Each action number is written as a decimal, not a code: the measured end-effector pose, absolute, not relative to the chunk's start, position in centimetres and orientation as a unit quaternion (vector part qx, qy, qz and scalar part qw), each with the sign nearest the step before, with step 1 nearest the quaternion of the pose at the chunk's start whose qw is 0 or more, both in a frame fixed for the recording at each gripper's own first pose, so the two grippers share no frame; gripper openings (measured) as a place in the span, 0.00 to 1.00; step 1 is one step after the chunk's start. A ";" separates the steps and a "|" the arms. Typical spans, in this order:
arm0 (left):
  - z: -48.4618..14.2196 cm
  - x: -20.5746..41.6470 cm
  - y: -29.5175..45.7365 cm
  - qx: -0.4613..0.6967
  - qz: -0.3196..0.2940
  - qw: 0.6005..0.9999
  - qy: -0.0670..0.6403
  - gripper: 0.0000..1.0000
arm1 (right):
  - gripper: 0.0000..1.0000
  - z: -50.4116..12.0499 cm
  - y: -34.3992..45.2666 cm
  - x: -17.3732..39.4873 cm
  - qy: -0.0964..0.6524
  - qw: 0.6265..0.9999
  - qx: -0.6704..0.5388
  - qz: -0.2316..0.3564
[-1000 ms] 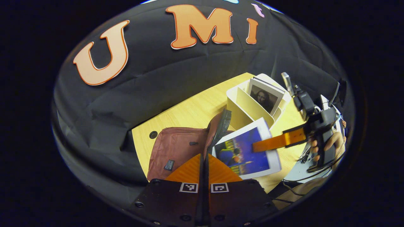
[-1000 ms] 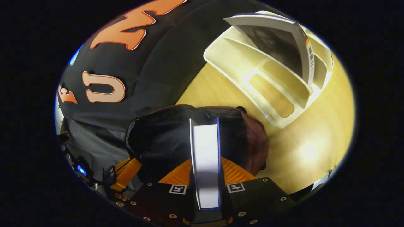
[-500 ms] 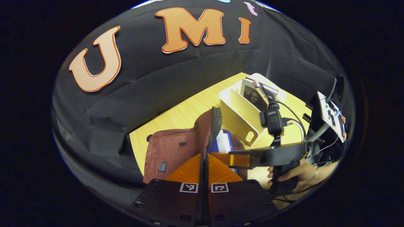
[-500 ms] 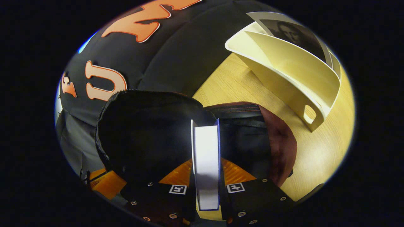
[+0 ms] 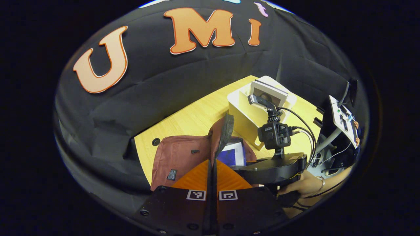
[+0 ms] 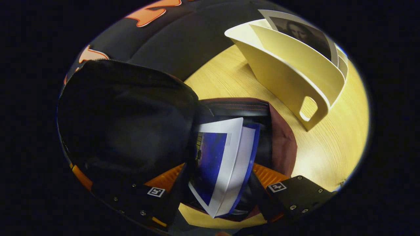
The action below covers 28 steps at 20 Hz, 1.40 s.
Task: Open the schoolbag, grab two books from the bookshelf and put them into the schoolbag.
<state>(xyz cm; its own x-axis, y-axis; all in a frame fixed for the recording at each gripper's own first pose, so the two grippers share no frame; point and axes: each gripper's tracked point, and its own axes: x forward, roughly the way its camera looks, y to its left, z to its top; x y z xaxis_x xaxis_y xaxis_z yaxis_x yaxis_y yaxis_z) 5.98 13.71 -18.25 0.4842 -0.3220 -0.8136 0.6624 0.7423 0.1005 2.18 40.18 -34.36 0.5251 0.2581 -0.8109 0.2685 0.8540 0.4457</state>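
At the bottom of the left gripper view, my left gripper (image 5: 212,170) has its jaws pressed together, pinching the raised flap edge of the schoolbag (image 5: 183,154) so the mouth stays open. In the right gripper view, my right gripper (image 6: 216,183) shows its jaws spread wide, one on each side of the blue book (image 6: 220,160), and I see no contact with it. The book lies loose in the bag's opening, cover tilted towards the camera, its long axis running from the near lip away into the bag; its near corner overhangs the lip a little. The bag's dark lining (image 6: 124,121) stands up on the left side of that view and crowds the book on that side; on the right, the maroon wall is low.

Beyond the bag, the wooden surface (image 6: 328,154) lies bare between the bag and the cream bookshelf (image 6: 295,82), which stands just beside the bag without touching it. A second book (image 6: 302,32) with a portrait cover stands upright in the shelf's far compartment. In the left gripper view a hand (image 5: 305,185) holds the right gripper low at the bag's mouth, and the surface's back edge meets the black cloth wall
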 end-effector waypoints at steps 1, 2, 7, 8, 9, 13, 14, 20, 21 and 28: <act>-18.1 6.1 14.0 0.207 -0.291 0.837 0.413 0.00 | 0.98 -34.2 40.0 1.8 0.492 0.827 0.271 -0.002; -18.2 6.2 14.2 0.206 -0.288 0.838 0.414 0.01 | 0.98 -33.9 39.9 1.2 0.497 0.823 0.274 -0.003; -18.5 5.9 14.1 0.203 -0.293 0.836 0.417 0.01 | 0.97 -31.8 37.7 0.5 0.492 0.819 0.295 -0.009; -18.6 5.8 14.2 0.205 -0.295 0.835 0.416 0.01 | 0.98 -30.9 36.7 0.4 0.486 0.821 0.300 -0.011; -18.6 5.6 14.1 0.205 -0.298 0.834 0.417 0.01 | 0.98 -30.1 35.8 0.4 0.479 0.823 0.304 -0.012; -18.8 5.3 13.9 0.192 -0.300 0.836 0.418 0.01 | 0.98 -27.6 31.7 -0.9 0.454 0.847 0.276 -0.008; -18.9 5.3 14.1 0.190 -0.298 0.837 0.418 0.01 | 0.97 -27.0 30.6 -1.4 0.449 0.853 0.266 -0.009; -19.4 5.0 13.9 0.177 -0.307 0.834 0.422 0.01 | 0.98 -22.2 22.3 -3.7 0.429 0.895 0.125 -0.019; -19.4 5.0 13.9 0.176 -0.308 0.834 0.422 0.01 | 0.98 -21.1 20.7 -3.9 0.427 0.899 0.091 -0.023; -19.8 4.6 13.8 0.169 -0.312 0.832 0.427 0.01 | 0.98 -12.1 15.1 1.4 0.401 0.913 -0.075 -0.026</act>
<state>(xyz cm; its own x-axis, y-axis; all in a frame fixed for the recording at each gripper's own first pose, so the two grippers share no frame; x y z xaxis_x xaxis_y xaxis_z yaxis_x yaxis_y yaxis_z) 4.57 13.79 -19.83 0.4403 -0.3747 -0.8159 0.6634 0.7481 0.0144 1.38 15.13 -12.10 0.6777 -0.1077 -0.7274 -0.0133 0.9873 -0.1585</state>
